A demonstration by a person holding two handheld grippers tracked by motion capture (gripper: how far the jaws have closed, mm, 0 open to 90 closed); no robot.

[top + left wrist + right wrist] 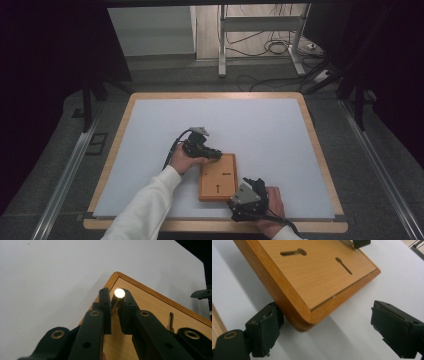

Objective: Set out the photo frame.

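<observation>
Two handheld grippers work at a wooden board on a white table, seen from above the near edge where a person's forearms come in from below. The table top is a pale sheet framed in light wood, and the board lies flat on it near the front, just right of centre, its long side running away from the person.

The board is a rectangular slab with a darker rounded rim and a lighter inset face. Keyhole-shaped slots are cut into that face.

The left gripper, held by a hand in a white sleeve, reaches the board's far left corner. In the left gripper view its jaws are clamped on a small brass peg that stands over that corner, its round end catching the light. A second thin brass pin stands farther along the board.

The right gripper sits at the board's near right corner. In the right gripper view its jaws stand wide apart on either side of that corner, one pad close against the rim, the other well clear.
</observation>
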